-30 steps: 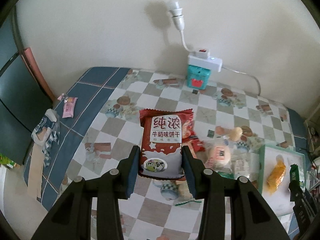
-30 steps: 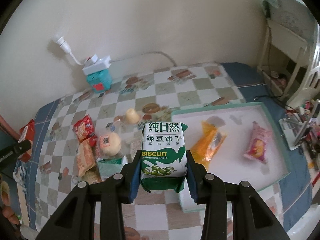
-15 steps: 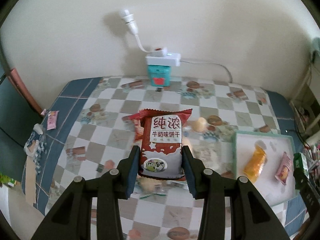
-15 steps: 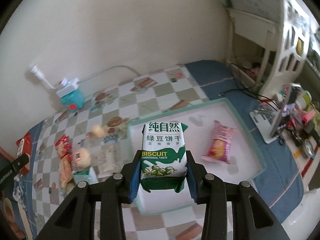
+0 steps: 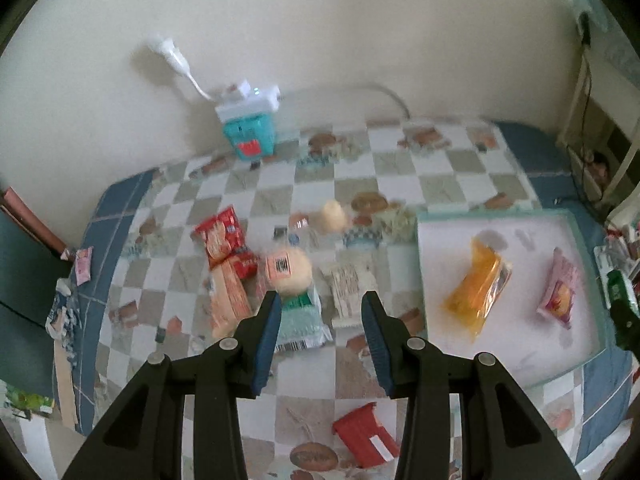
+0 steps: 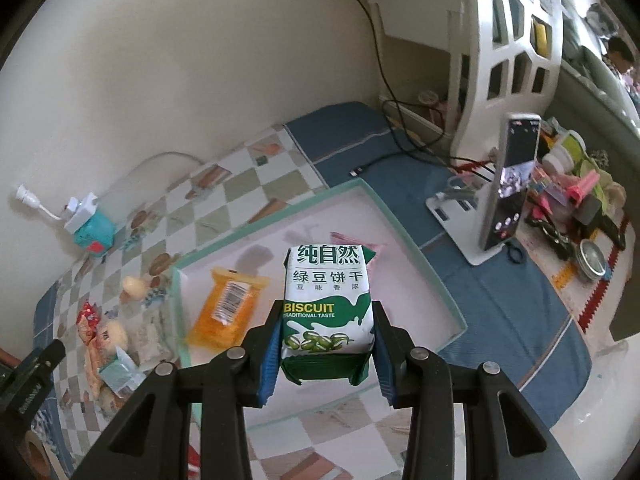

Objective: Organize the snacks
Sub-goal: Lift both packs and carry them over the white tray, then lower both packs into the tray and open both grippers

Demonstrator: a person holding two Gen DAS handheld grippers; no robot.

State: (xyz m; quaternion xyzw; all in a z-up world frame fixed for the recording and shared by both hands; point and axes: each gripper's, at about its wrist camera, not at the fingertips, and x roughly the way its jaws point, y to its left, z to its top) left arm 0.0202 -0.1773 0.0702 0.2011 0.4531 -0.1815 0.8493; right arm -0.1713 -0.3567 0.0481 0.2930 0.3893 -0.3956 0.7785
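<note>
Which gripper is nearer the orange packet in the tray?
Right. The right gripper, holding the green biscuit pack, hovers over the tray beside the orange packet. The left gripper is open over the loose snacks outside the tray.

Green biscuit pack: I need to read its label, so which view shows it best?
The right wrist view: the green biscuit pack faces the camera, gripped between the right gripper fingers, label legible. The left wrist view shows only a green sliver at its right edge.
</note>
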